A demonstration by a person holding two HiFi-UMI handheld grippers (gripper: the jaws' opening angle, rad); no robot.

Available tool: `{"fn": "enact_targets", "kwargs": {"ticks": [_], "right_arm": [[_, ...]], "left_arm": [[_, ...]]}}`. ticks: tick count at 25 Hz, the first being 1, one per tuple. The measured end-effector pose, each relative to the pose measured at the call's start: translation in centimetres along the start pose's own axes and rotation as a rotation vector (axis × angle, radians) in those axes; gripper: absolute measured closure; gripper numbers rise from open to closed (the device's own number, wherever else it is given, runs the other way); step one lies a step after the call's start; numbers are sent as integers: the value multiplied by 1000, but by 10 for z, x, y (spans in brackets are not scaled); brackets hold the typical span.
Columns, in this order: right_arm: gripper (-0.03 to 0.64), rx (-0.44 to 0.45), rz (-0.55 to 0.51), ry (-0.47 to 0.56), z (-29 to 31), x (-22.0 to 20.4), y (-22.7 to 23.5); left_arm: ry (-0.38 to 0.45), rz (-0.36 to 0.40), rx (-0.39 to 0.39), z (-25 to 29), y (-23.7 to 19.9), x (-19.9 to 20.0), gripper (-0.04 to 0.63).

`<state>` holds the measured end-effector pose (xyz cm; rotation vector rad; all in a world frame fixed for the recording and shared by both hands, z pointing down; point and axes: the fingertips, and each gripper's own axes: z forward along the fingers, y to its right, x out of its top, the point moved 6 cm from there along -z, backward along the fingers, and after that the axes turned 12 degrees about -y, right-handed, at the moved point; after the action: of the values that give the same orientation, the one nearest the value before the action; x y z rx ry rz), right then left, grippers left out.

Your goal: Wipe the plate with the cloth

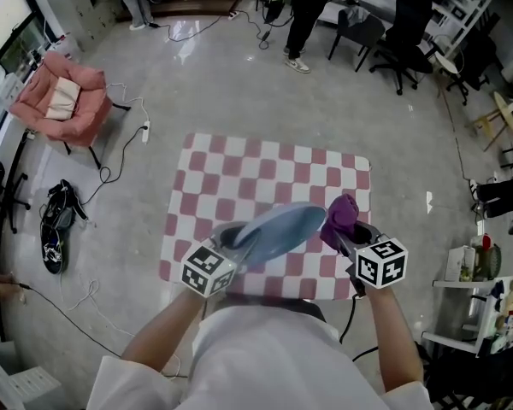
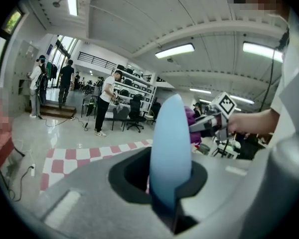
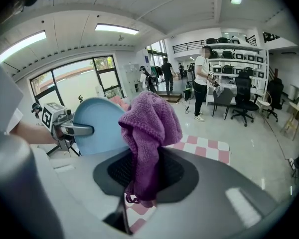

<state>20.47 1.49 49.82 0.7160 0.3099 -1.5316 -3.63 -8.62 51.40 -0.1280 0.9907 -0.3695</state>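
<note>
Right now the left gripper (image 1: 236, 243) clamps the light blue plate (image 1: 282, 227) by its rim above the checked tablecloth (image 1: 265, 173), the plate's length running rightward to the purple cloth (image 1: 342, 213) pinched in the right gripper (image 1: 346, 239), just beside the plate's far edge.

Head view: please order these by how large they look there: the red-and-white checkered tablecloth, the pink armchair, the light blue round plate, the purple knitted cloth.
1. red-and-white checkered tablecloth
2. pink armchair
3. light blue round plate, slightly smaller although it is held nearer the camera
4. purple knitted cloth
</note>
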Motion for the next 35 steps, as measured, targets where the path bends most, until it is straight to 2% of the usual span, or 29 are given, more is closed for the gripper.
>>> {"fn": "enact_targets", "kwargs": {"ticks": [3,9,16,22,26,29,35], "right_arm": [[515,19,-18,9,-6,9,0],[515,50,-127,-31,-17,34,-4],[514,111,-252,-170,-15,46,-2],[514,147,-357,-290,-11,44,-10],[517,176,-423,-377,-8,38,-18],[520,183,-462,-407,-9,39,-22],[520,256,-535,-424,-14,47,-43]], "left_arm": [[-17,54,2,2,2,1,541],[-48,188,10,2,5,5,541],[-51,283,-24,6,15,14,541],[-63,405,-12,3,18,19,541],[-86,454,-17,5,21,16,541],[-100,471,-17,8,22,15,541],[-139,553,11,16,24,17,540]]}}
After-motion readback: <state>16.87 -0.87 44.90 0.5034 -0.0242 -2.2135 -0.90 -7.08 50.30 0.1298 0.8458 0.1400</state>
